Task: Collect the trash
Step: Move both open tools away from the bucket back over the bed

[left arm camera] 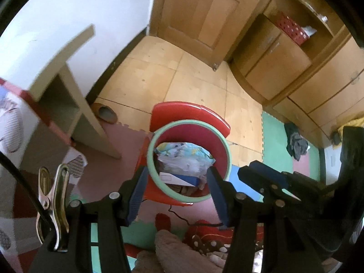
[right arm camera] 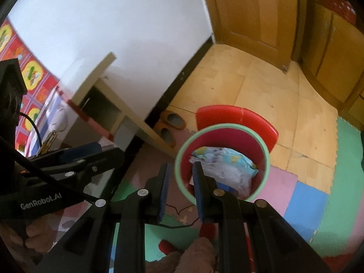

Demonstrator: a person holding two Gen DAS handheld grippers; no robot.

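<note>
Bin [left arm camera: 190,159] full of trash, both grippers above it holding nothing.

The red bin with a green rim sits on the foam mat [right arm camera: 302,202] in front of a red stool [left arm camera: 190,116], near the middle of the room; inside lie a blue-patterned wrapper [left arm camera: 182,151], crumpled plastic and a blue-and-white box [left arm camera: 177,178]. Your left gripper [left arm camera: 175,193] is about half open around nothing, its pads framing the rim from above. Your right gripper [right arm camera: 179,191] is nearly closed, a narrow gap showing, also empty. Both point steeply down. The risk, as I judge it: the bin is light and sits against the stool, so one jaw catching the rim could tip it and spill the trash. A thin black cable [right arm camera: 179,211] on the mat below could snag too.
</note>
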